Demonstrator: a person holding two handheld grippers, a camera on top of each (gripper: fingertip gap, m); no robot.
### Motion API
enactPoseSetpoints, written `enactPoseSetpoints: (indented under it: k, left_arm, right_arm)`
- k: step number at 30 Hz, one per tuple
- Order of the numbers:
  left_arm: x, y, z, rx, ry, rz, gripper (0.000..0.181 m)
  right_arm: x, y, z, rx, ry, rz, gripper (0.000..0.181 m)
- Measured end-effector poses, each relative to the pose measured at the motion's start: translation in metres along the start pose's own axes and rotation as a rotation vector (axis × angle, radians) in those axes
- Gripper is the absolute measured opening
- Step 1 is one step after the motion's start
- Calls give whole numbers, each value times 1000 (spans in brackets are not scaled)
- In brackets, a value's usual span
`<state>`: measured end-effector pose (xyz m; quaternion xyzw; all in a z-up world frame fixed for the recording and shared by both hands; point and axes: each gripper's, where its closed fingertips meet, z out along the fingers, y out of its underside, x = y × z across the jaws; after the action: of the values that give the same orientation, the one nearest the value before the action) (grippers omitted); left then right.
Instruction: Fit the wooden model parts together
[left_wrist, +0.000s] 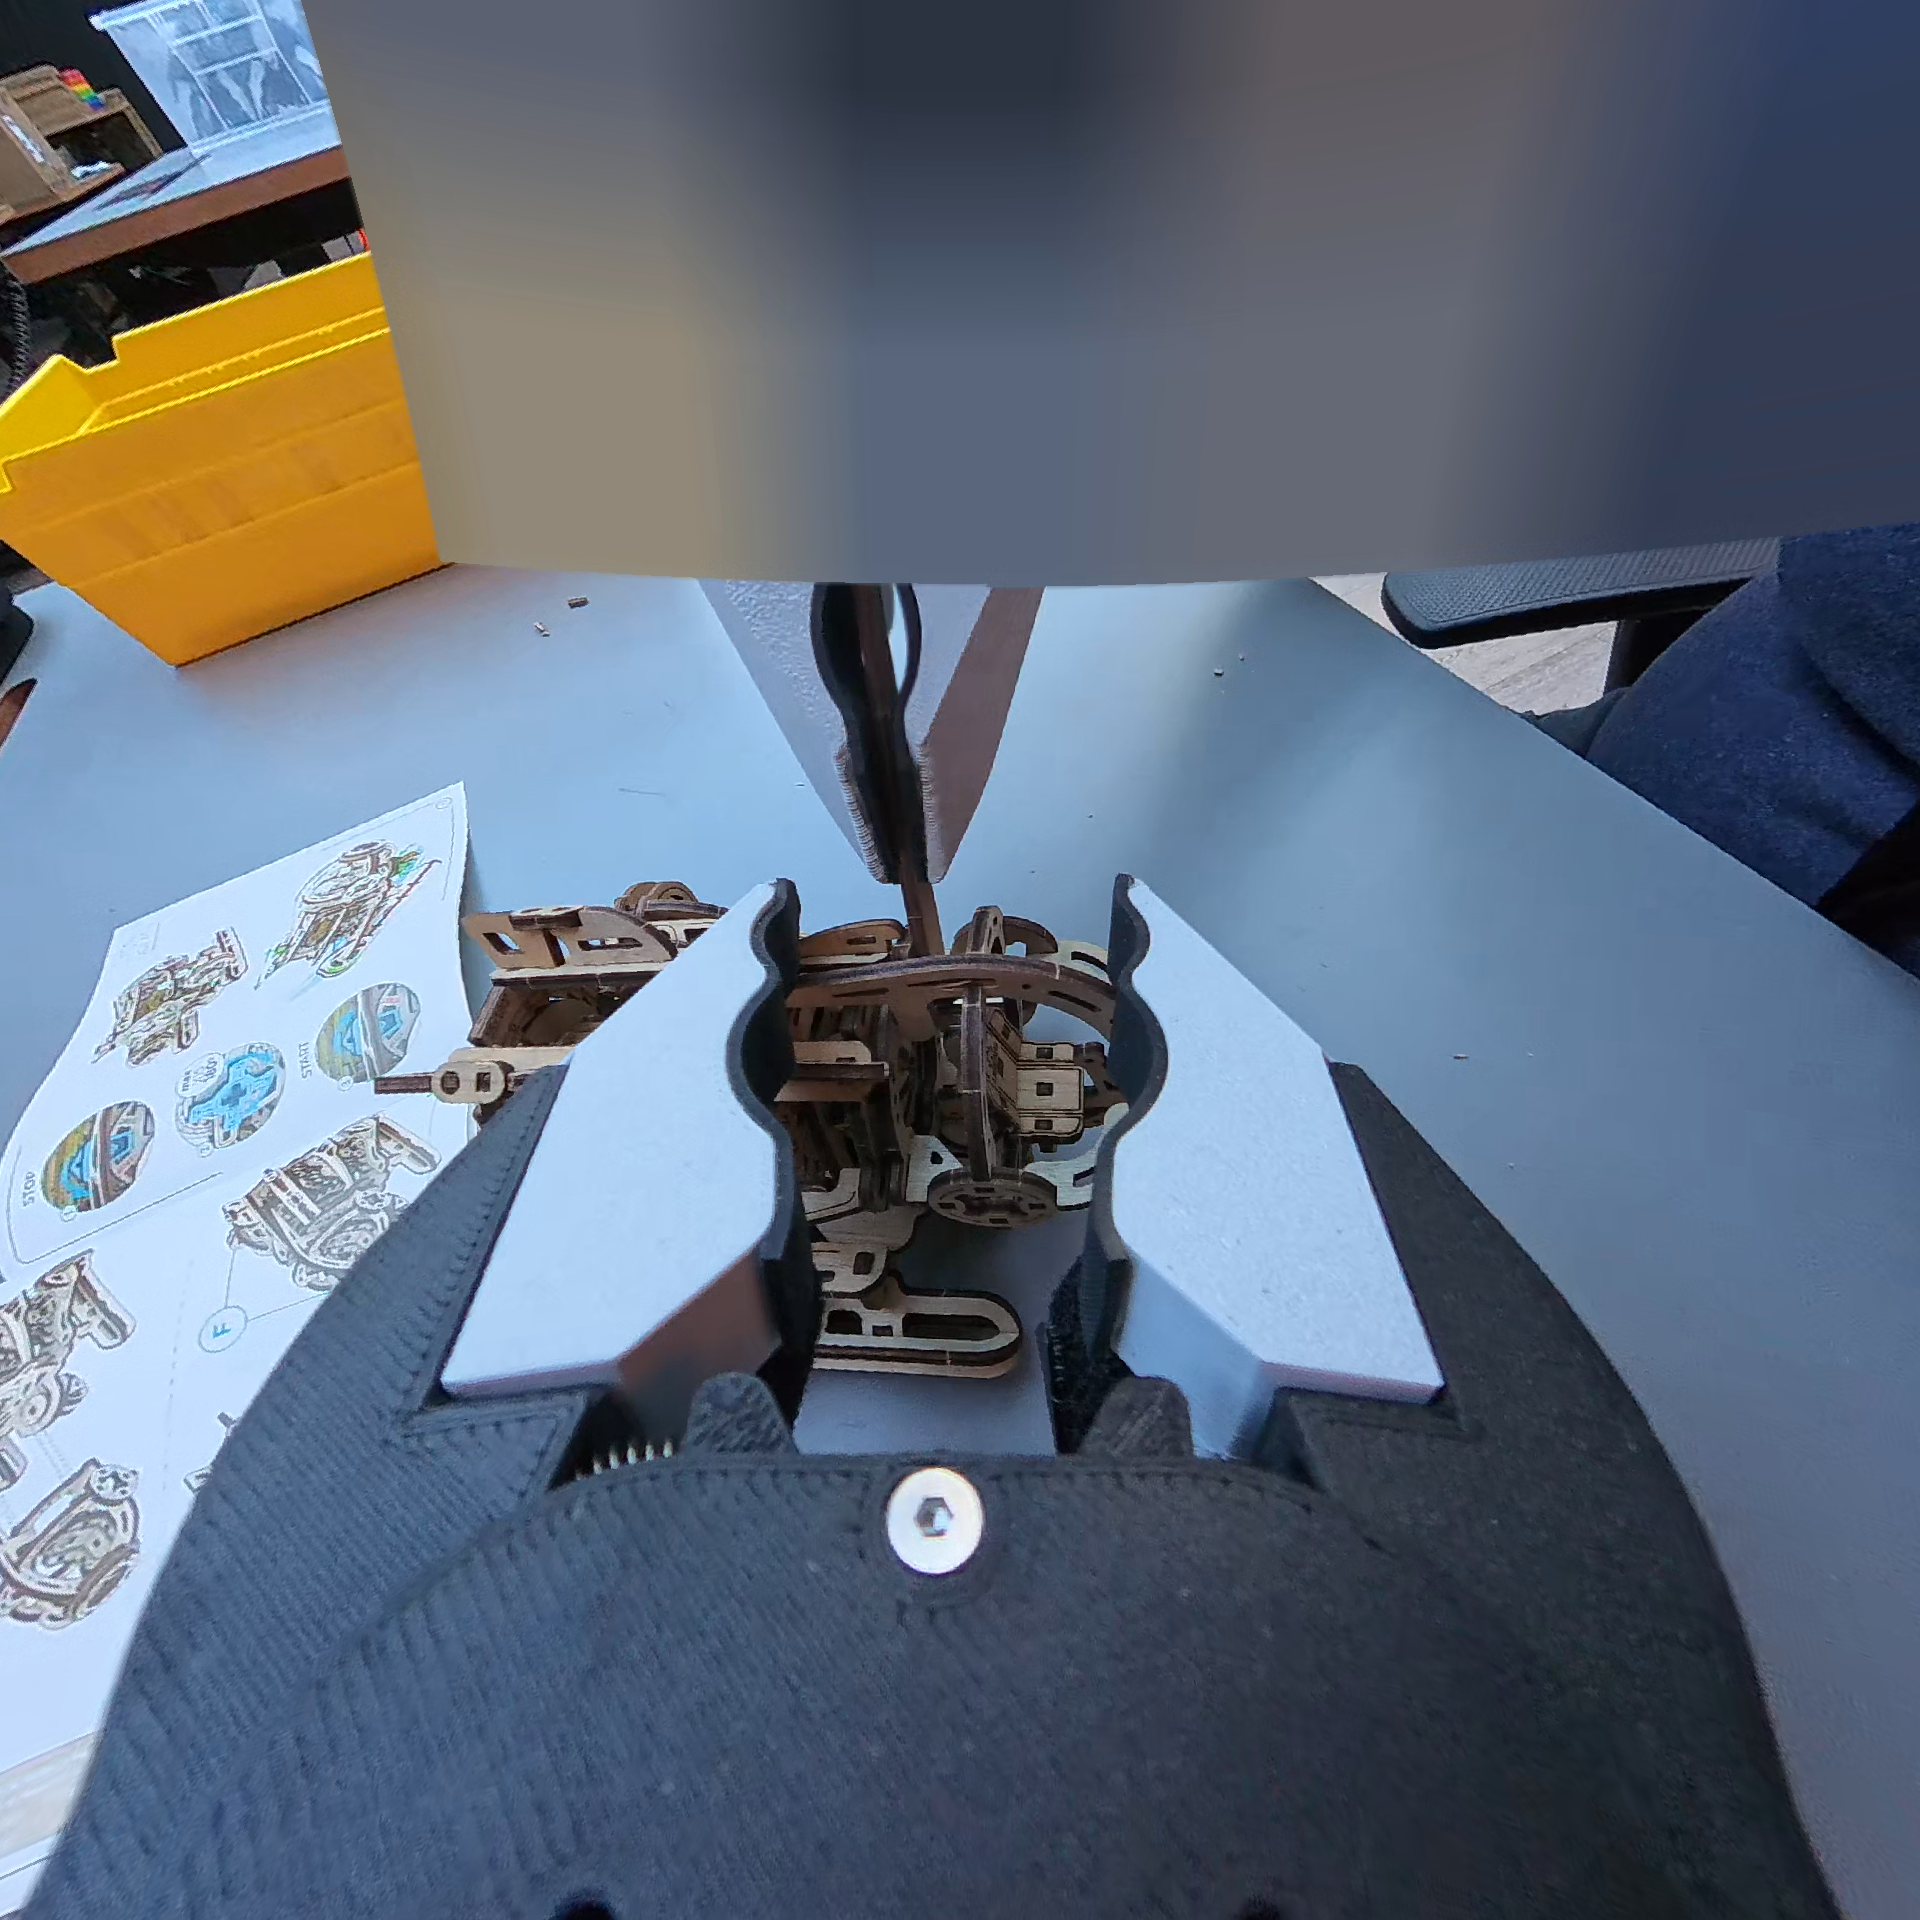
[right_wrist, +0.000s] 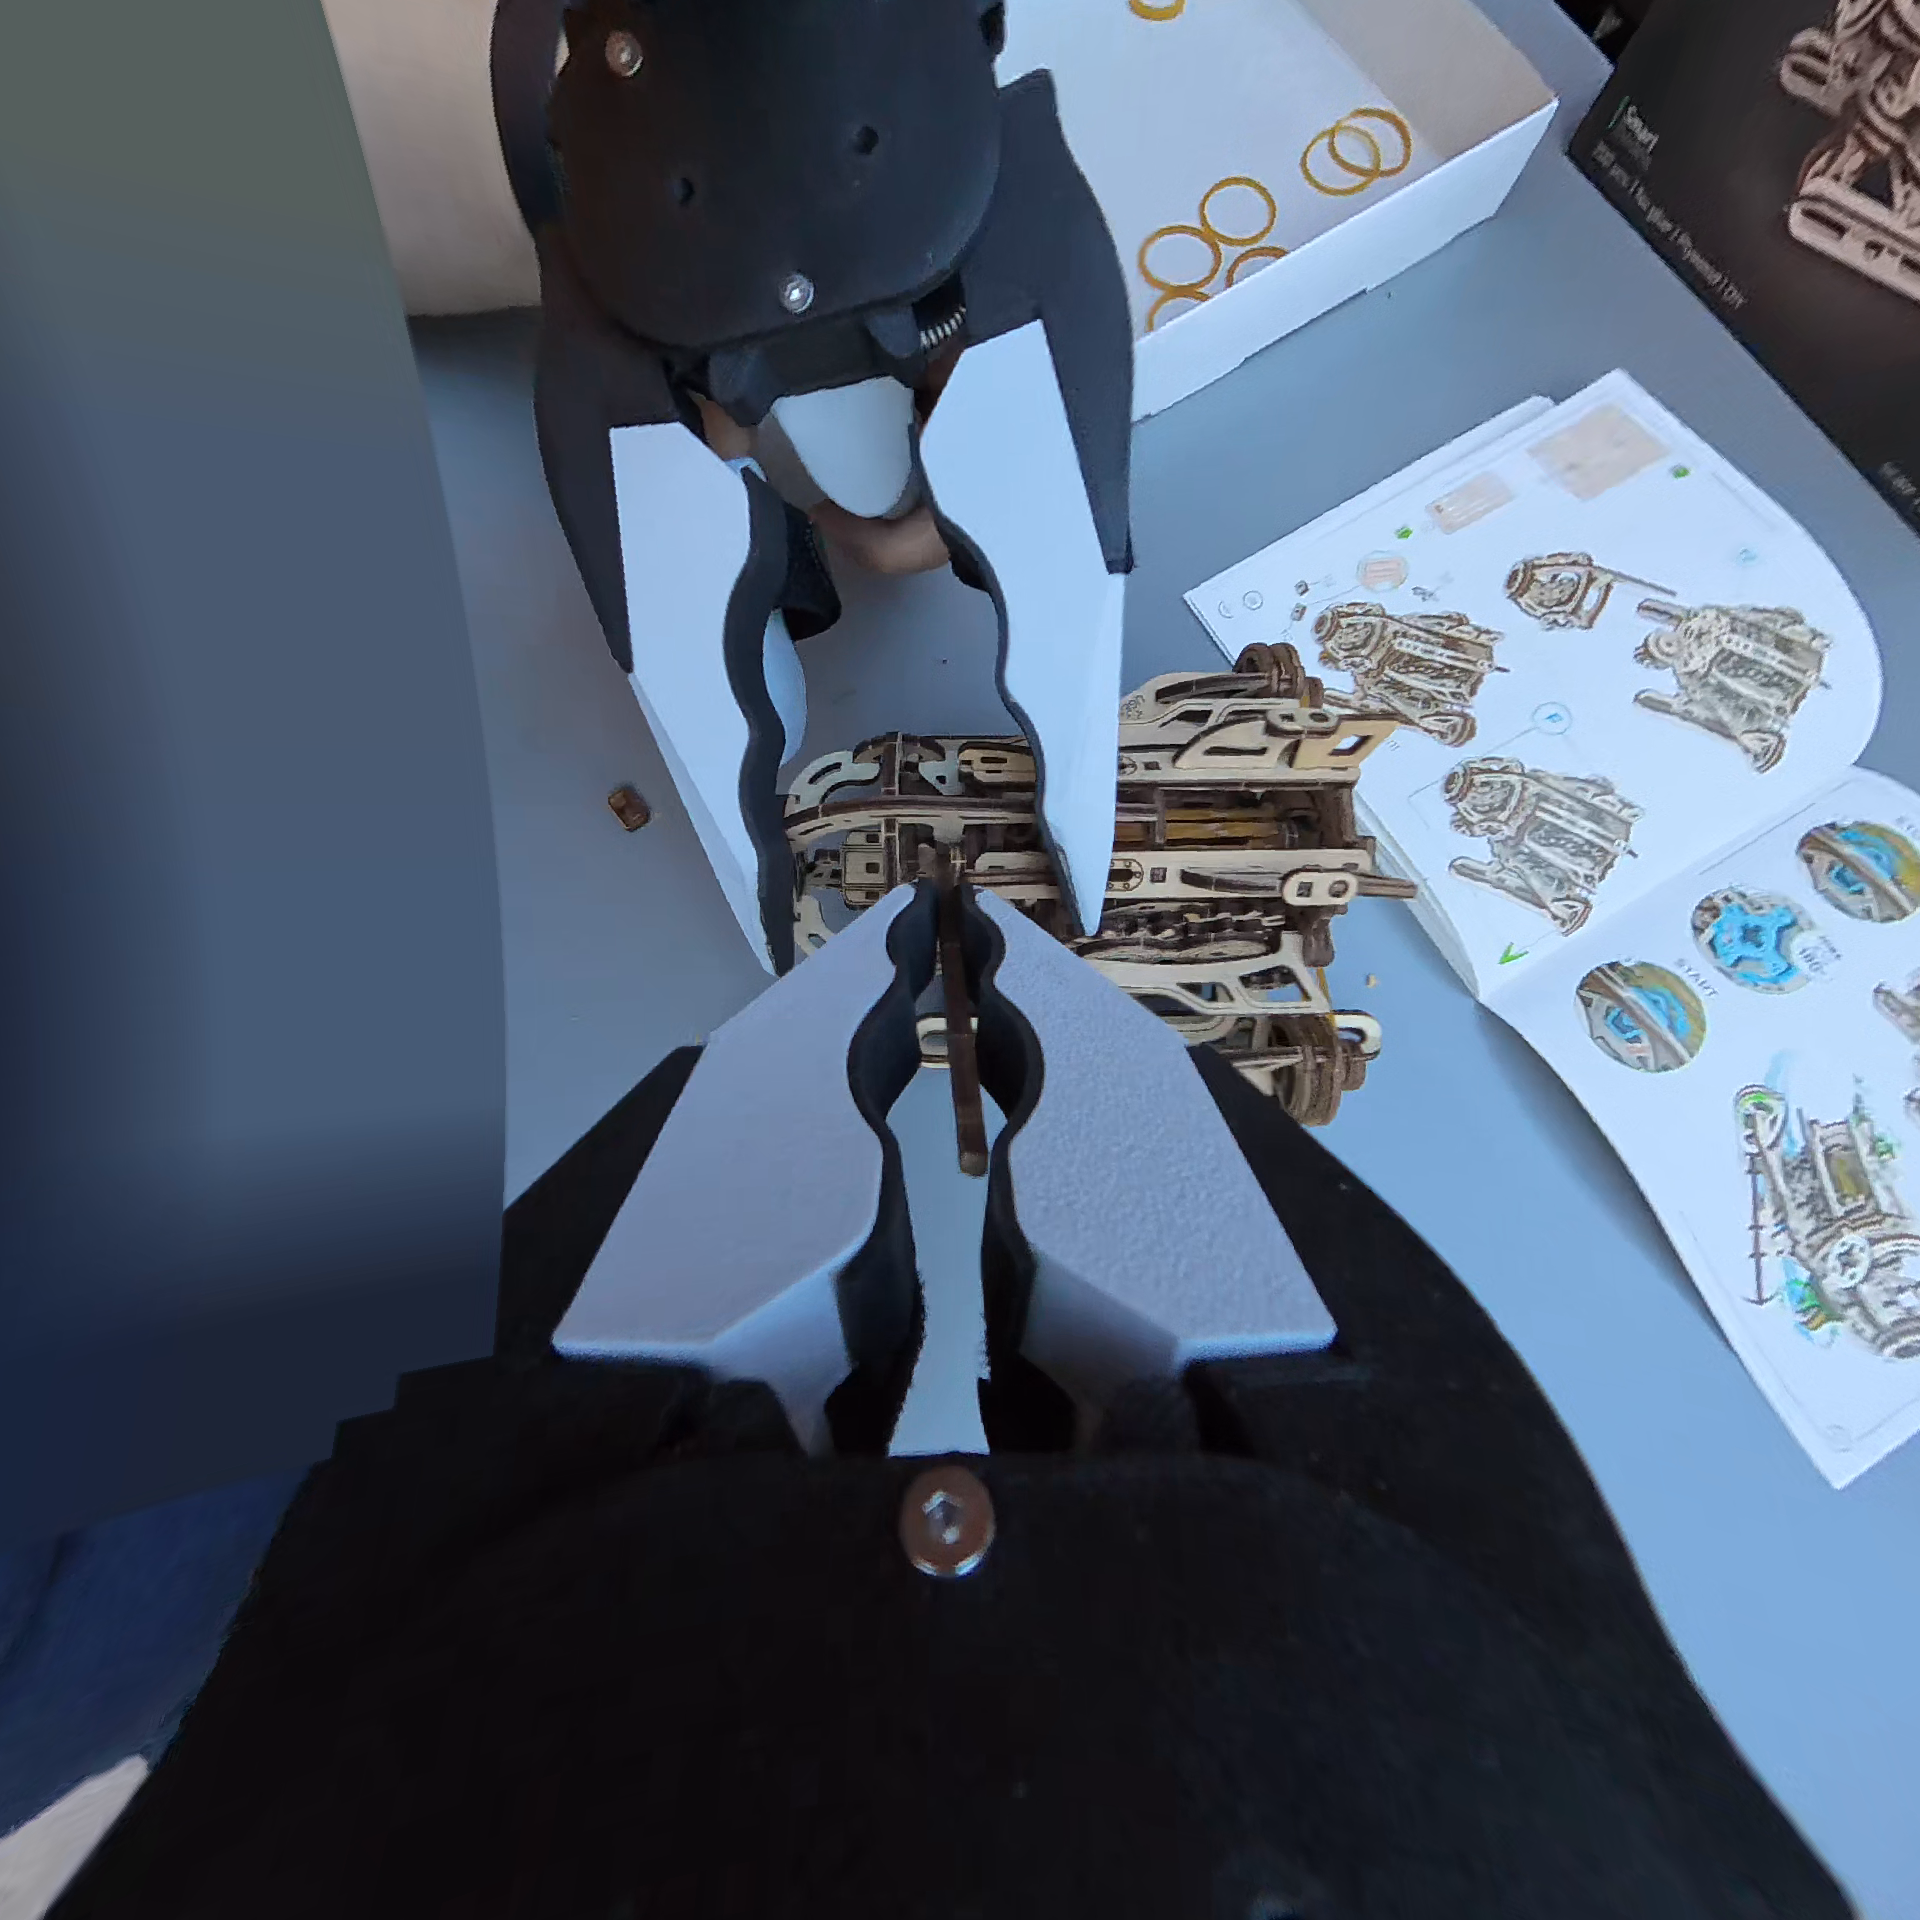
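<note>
Sitting on the grey table: one laser-cut wooden model, a part-built machine-like assembly, long axis running level across the tabletop, toward the instruction booklet in the right wrist view

Standing up out of the model's near end: one thin dark wooden stick, long axis roughly upright and slightly tilted, lower end meeting the curved wooden arch on top of the model

Clamping that stick: the right gripper, fingers nearly closed on it, gripping the stick's upper length from above; seen from the left wrist view as a narrow dark pair of fingers coming down onto the model

Straddling the model: the left gripper, spread wide, one finger on each side of the arch end; contact with the wood not clear, so grasping or merely bracketing cannot be told

Lying flat just beside the model: one open instruction booklet, printed with coloured drawings

Further out, lying on the table: one small loose wooden bit near the left gripper's fingers

Beyond those: one white tray holding at least six yellow rubber rings, one dark product box, and one stack of yellow bins
</note>
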<state>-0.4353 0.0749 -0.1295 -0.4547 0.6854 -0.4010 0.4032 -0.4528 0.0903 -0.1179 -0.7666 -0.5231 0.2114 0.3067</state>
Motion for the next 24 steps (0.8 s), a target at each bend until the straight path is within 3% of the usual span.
enactPoseSetpoints:
  k: [10,16,24]
  left_arm:
    - [0,0,1,1,-2,1,58]
    - [1,0,1,2,1,4,58]
    - [1,-1,1,5,2,0,58]
  right_arm:
    - [1,0,-1,60,-13,174,2]
    - [-1,2,-1,16,37,-20,2]
    - [-1,2,-1,-33,-23,-97,2]
